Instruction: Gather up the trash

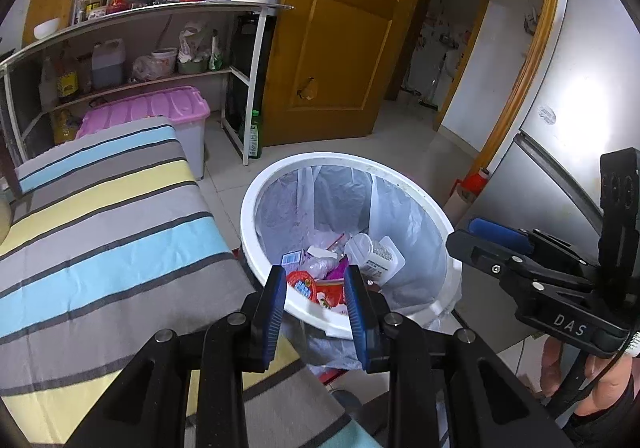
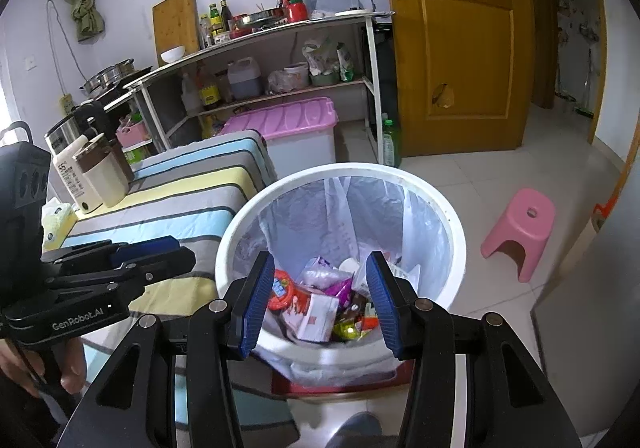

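Left gripper: you are holding the left gripper (image 1: 315, 298) over the near rim of the bin, its blue pads standing partly apart with nothing between them; the trash seen in the gap is lying down inside the bin.
Right gripper: you are holding the right gripper (image 2: 322, 298) over the same bin, its jaws spread wide and empty; in the left wrist view it is showing from the side at the right edge, with your hand (image 1: 592, 380) under it.
Trash bin: the white round bin (image 2: 456, 232) is standing on the tiled floor just beside the table, lined with a thin translucent bag (image 2: 344, 200) that is draping over the rim.
Trash: the trash (image 2: 316, 308) is lying at the bottom of the bin, a heap of wrappers, a red round pack, a white carton and a white plastic bottle (image 1: 372, 254).
Table: the striped cloth (image 1: 104, 216) is covering the table to the left of the bin; at its far end a white bottle and a beige jar (image 2: 100, 172) are standing upright, side by side.
Surroundings: a pink stool (image 2: 520, 228) is standing on the floor to the right of the bin, well apart; a pink-lidded box (image 2: 288, 120) is sitting beyond the table, below the shelf.
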Motion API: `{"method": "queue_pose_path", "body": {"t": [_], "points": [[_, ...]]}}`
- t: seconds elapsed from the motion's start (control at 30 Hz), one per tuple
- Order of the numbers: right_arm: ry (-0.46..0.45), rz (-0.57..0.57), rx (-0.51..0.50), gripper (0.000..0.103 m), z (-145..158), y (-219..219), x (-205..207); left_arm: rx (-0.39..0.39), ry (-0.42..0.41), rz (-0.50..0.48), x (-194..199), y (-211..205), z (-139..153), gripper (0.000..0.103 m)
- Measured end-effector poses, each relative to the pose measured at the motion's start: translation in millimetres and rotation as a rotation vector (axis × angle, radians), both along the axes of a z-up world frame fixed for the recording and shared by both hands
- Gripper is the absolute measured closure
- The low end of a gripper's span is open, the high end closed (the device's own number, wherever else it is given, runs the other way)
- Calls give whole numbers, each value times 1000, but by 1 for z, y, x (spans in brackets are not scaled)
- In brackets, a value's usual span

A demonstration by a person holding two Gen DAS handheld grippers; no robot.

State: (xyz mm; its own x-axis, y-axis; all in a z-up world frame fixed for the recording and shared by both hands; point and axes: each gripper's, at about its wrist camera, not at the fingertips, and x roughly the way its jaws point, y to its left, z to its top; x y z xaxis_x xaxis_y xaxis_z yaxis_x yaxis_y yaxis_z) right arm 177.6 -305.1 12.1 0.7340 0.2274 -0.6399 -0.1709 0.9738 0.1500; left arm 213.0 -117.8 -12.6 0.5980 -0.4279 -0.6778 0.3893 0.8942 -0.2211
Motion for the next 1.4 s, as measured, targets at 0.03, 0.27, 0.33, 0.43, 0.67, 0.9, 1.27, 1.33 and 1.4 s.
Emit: {"method": "queue_pose_path", "body": {"t": [0.03, 0.27, 0.33, 0.43, 0.67, 0.9, 1.27, 1.33, 1.4], "points": [[-4, 2, 0, 54, 1, 1, -4, 1, -2, 2, -3, 1, 0, 73], [-28, 24, -10, 54, 9, 13, -31, 14, -34, 28, -30, 11, 9, 73], [-32, 29, -12, 54, 11, 15, -39, 15, -42, 35, -38, 13, 11, 73], [-37, 42, -10, 54, 12, 22, -49, 18, -52, 54, -51, 21, 12, 73], [-51, 71, -6, 54, 13, 35, -73, 30, -78, 106, -80, 38, 13, 73], [-51, 92, -7, 54, 11, 43, -93, 55, -107, 151, -107, 50, 16, 73], [-59, 113, -15, 54, 8, 48, -114, 65, -118, 194, -133, 59, 17, 73], [-61, 112, -15, 54, 8, 47, -117, 66, -116, 199, -136, 60, 16, 73], [-66, 112, -14, 54, 10, 47, -120, 69, -115, 203, -137, 60, 16, 73]]}}
